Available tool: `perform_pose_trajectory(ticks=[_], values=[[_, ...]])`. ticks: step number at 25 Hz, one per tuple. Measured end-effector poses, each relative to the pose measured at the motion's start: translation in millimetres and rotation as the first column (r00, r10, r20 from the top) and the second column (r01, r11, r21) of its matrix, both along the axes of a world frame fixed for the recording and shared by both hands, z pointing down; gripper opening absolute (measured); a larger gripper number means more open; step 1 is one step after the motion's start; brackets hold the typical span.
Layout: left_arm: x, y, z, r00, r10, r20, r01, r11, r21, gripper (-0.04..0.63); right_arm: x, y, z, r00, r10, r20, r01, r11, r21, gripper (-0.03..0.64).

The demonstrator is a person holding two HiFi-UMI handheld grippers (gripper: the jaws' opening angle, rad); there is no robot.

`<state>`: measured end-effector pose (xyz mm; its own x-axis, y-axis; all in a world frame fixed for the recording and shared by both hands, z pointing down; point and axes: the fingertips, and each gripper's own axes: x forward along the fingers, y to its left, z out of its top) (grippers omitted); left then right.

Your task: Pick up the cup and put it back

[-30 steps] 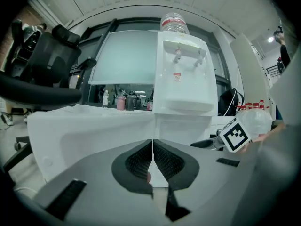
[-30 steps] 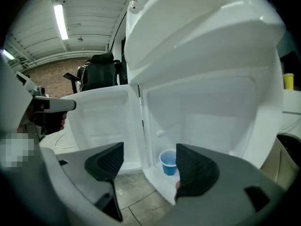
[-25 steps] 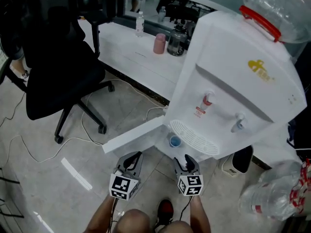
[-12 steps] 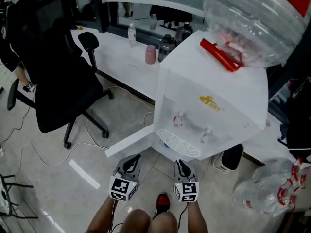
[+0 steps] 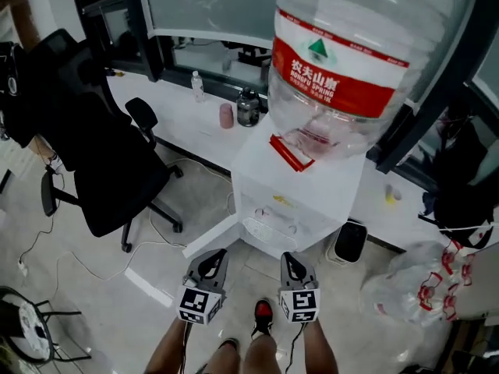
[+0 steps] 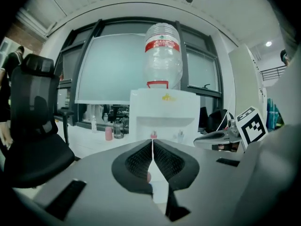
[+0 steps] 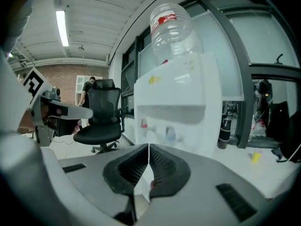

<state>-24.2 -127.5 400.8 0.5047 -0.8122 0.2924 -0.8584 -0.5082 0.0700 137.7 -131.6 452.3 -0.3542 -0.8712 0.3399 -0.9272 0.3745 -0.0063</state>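
The white water dispenser stands in front of me with a big clear bottle on top. Its drip tray is small in the head view, and I cannot make out a cup on it. My left gripper and right gripper hang side by side before the dispenser, apart from it. In the left gripper view the left gripper is shut on nothing and points at the taps. The right gripper has just been closing and now stands shut with nothing between its pads.
A black office chair stands to the left. Behind the dispenser, the white desk carries a pink cup and a dark bottle. A plastic bag lies right, a small white box beside the dispenser. Cables cross the floor.
The view has risen, so the dispenser looks smaller and its bottle fills the top. The blue cup seen on the drip tray earlier no longer shows. The right jaws have closed.
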Motion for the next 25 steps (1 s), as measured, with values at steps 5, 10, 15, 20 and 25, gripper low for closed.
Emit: perform_pose_trajectory(ticks=[5,10,15,20,25], values=[[7,5,-103,1.0,0.016,-0.007,-0.016,0.999,0.04,0.029,12,6,-103,0.999,0.033,0.0,-0.033,0.999,0.04,0.02],[6,16,-192,1.0,0.029,-0.004,-0.028,0.996,0.079,0.029,21,20,-195,0.998,0.062,-0.008,-0.061,0.995,0.076,0.02],[-5,27,-269,1.0,0.024,0.016,-0.026,0.989,0.143,0.029,41,36,-276,0.994,0.109,-0.017,-0.106,0.987,0.117,0.02],[-20,51,-326,1.0,0.021,0.01,-0.022,0.985,0.173,0.029,56,78,-330,0.987,0.161,-0.023,-0.157,0.98,0.124,0.02],[-41,77,-358,1.0,-0.003,0.001,0.002,0.981,0.195,0.029,59,121,-367,0.98,0.195,-0.029,-0.189,0.969,0.157,0.02]])
